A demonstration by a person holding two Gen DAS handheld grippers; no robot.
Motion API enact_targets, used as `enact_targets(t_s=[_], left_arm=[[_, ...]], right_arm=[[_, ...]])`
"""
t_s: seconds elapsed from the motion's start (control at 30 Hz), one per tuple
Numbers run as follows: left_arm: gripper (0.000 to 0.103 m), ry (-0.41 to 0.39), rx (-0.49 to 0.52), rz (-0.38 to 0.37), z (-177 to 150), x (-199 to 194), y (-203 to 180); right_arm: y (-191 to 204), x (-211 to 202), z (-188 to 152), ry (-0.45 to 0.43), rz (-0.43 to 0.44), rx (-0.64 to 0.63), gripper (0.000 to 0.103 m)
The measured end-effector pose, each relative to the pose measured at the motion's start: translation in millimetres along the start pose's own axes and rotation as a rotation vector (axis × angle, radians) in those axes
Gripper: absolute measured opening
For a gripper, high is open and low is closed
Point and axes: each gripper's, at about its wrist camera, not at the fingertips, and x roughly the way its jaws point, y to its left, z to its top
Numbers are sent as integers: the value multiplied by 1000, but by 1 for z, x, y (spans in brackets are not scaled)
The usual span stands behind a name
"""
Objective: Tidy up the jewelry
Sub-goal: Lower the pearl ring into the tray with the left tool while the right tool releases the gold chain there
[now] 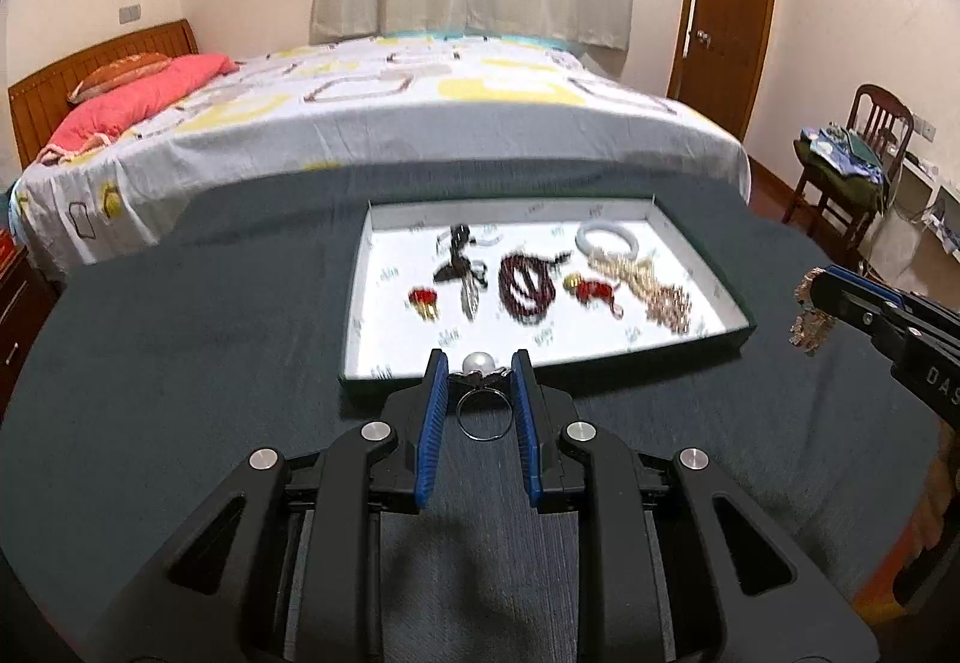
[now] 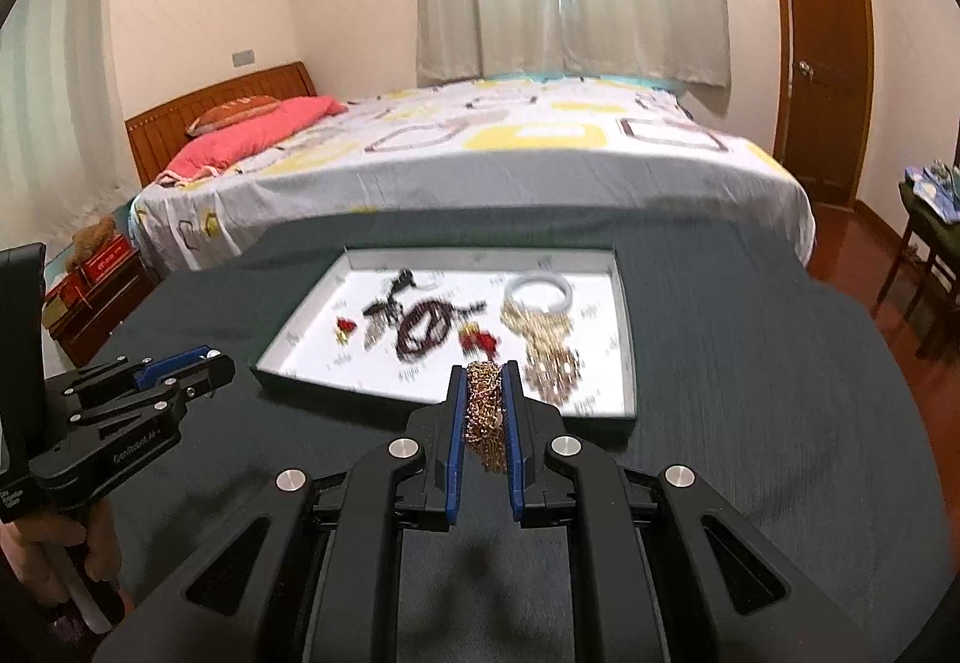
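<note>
The dark tabletop [image 1: 180, 363] lies bare across the left and lower parts of both views, open to a gripper from the near edge. The tray [image 1: 729, 297], at centre, has low walls that a gripper must clear. Inside it, the left strip of floor is bare; the middle and right are crowded with a red bead coil [image 1: 528, 285], a white bangle [image 1: 607, 238] and a gold chain heap [image 1: 666, 303]. Beyond the table's far edge the bed [image 1: 420, 123] closes the way.

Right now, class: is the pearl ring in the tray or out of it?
Out. The pearl ring is clamped in the left gripper, in front of the tray's near edge.
</note>
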Motion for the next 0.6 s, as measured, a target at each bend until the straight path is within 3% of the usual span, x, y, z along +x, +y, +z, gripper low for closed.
enact_targets(t_s=[0.43,0.6], left_arm=[[21,-99,-1,32,47,-2,17],[21,-95,1,38,57,20,18]], right_arm=[[18,24,47,-72,28,-42,12],[20,54,50,-42,21,-43,12]])
